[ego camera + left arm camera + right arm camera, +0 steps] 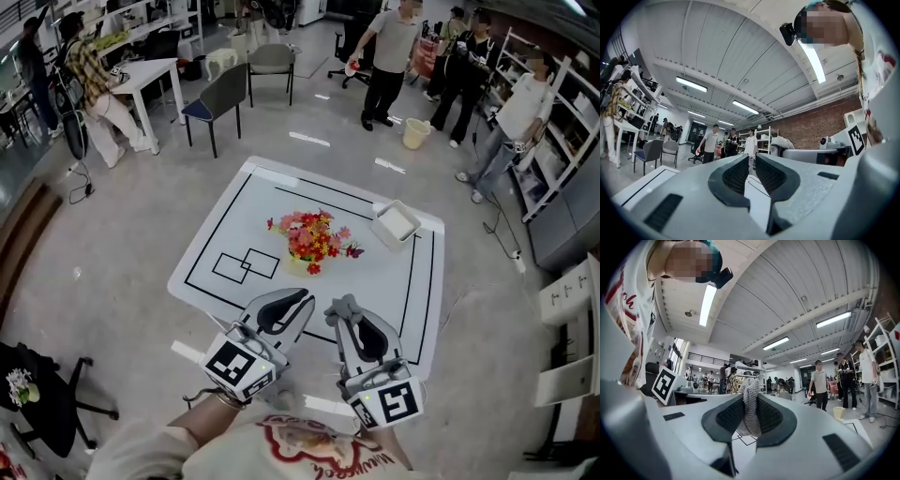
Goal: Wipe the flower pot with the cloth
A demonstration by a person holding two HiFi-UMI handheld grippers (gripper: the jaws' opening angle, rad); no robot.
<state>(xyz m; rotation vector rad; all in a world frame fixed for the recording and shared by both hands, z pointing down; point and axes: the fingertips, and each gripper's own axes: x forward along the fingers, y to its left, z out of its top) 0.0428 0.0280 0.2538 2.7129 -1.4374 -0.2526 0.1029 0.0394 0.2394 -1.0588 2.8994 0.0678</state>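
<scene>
Head view: I stood before the low white bench [394, 281], which had black lines drawn on it. The flower pot [302, 263] stood near the middle of the bench, and its red and pink flowers [314, 236] spread wide over the rim, so little of the pot showed. A white tray [396, 225] lay near the far right corner, apart from the pot. My left gripper [307, 298] and my right gripper [349, 310] were side by side at the near edge, both well short of the pot. A grey cloth [343, 304] stuck out of the right one.

Left gripper view: my left jaws were closed together with nothing between them. Past them I saw only the bench [642, 185], not the pot.

Right gripper view: my right jaws were gripping the cloth [750, 411], a knitted grey fold standing up between the pads. The pot was not visible here either.

I judged the risks like this. The pot looked light, so a push with the cloth could slide it or tip it, because my left jaws were shut and not ready to steady it. The low flowers could also catch the cloth and pull it out of the grip.
</scene>
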